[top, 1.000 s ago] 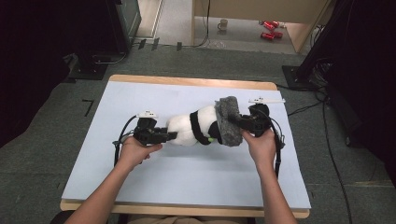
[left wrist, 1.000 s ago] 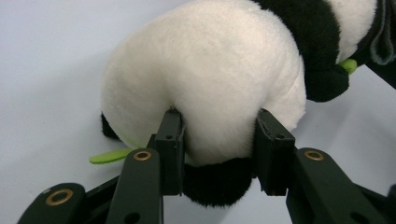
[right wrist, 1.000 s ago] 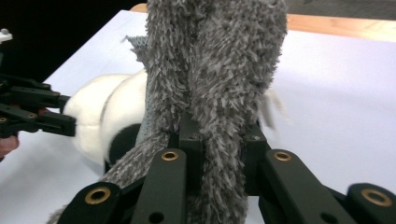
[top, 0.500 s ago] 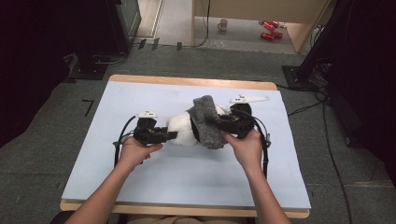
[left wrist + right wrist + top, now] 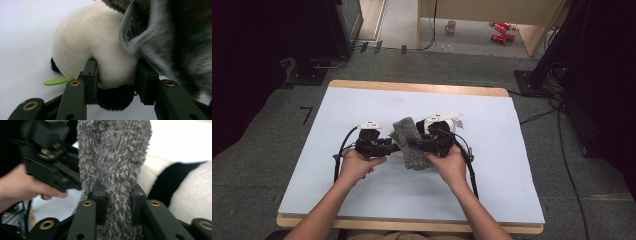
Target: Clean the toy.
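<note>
Jaws of the right gripper (image 5: 116, 200), which have just been easing apart, pinch a fuzzy grey cloth (image 5: 113, 157) and carry it over a panda soft toy (image 5: 95, 47) lying mid-table (image 5: 362, 200). The left gripper (image 5: 116, 77) clamps the toy's rump, close beside the right. With that grip loosening, the cloth could slip free or snag between the grippers before covering the toy.
</note>
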Motion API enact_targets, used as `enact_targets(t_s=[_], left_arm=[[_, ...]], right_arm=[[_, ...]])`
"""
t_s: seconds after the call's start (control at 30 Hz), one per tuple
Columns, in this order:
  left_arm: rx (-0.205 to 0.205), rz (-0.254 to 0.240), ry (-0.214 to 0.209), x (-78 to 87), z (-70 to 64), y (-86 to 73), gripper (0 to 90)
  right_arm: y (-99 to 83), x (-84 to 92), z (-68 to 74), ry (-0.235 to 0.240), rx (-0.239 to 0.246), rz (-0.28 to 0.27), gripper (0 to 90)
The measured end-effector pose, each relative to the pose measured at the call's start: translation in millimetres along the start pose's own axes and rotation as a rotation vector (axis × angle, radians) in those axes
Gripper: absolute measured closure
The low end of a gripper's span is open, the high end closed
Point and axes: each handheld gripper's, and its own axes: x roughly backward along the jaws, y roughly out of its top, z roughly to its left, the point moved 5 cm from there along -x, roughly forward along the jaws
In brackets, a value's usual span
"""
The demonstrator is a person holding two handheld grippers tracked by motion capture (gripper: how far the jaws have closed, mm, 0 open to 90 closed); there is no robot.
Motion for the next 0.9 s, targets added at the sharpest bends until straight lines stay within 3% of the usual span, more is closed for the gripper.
enact_targets(t_s=[0.17,0.53,0.73,0.9], left_arm=[[-0.002,-0.002,0.005,-1.1,-0.2,-1.0,59.0],[-0.022,0.014,0.014,-1.0,0.7,0.5,58.7],[-0.026,0.017,0.014,-0.2,3.2,1.5,58.7],[-0.025,0.022,0.005,0.2,6.4,4.5,58.8]], right_arm=[[-3.0,-5.1,-7.0,-0.021,0.016,0.004,73.1],[-1.0,9.5,-18.0,-0.087,0.042,0.025,77.0],[4.9,26.6,-22.8,-0.122,0.043,0.012,78.5],[9.2,48.5,-35.7,-0.14,-0.001,-0.037,78.3]])
